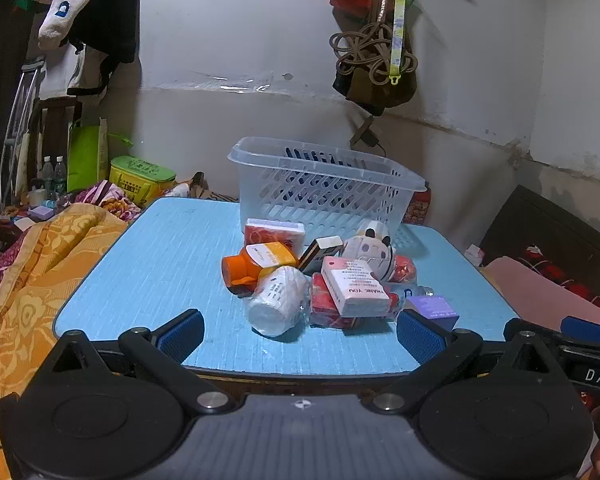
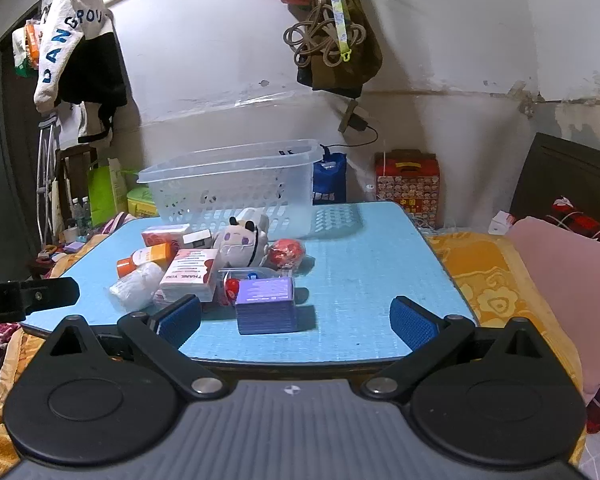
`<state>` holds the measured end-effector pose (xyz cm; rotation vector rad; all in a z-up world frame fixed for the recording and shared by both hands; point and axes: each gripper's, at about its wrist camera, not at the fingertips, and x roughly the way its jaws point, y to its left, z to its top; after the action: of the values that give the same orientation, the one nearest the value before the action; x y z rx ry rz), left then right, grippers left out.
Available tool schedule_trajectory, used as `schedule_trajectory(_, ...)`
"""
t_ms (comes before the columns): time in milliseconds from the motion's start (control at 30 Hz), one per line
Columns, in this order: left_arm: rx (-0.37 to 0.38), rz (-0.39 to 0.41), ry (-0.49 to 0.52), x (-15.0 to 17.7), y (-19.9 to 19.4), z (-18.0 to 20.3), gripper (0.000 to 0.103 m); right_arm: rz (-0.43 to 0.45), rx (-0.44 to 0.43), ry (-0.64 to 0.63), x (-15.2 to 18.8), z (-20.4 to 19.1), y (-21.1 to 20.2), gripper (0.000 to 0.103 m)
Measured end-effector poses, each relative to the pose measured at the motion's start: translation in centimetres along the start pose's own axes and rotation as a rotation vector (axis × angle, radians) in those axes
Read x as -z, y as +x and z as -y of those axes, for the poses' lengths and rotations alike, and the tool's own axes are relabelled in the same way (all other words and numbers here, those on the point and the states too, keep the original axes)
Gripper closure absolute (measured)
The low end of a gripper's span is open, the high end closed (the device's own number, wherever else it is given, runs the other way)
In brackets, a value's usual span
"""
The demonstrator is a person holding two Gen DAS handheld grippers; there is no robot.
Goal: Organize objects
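A clear plastic basket [image 1: 324,184] [image 2: 236,184] stands at the back of a blue table [image 1: 160,272] [image 2: 372,264]. In front of it lies a pile: an orange bottle [image 1: 256,264] [image 2: 148,258], a white wrapped roll [image 1: 278,300] [image 2: 138,286], a pink box [image 1: 354,286] [image 2: 190,274], a plush toy [image 1: 370,248] [image 2: 242,242], a red round thing [image 2: 286,252] and a purple box [image 1: 434,308] [image 2: 266,308]. My left gripper [image 1: 300,338] is open and empty at the table's near edge, facing the pile. My right gripper [image 2: 296,322] is open and empty, just short of the purple box.
A yellow-orange blanket [image 1: 40,272] [image 2: 492,280] lies on both sides of the table. A pink cushion [image 2: 560,280] is on the right. Bags and clothes hang on the wall behind. The right gripper's body [image 1: 580,344] shows at the left view's right edge.
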<state>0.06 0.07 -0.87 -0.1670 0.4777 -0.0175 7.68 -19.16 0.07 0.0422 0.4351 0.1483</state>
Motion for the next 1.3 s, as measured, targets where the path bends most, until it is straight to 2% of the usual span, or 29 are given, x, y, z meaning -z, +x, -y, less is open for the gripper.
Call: schedule_trajectory(1300,-0.016,0.001,0.001,0.53,-0.25,0.18,0.0,0.002,0.026,0.009,0.18,0.63,-0.52,0.0)
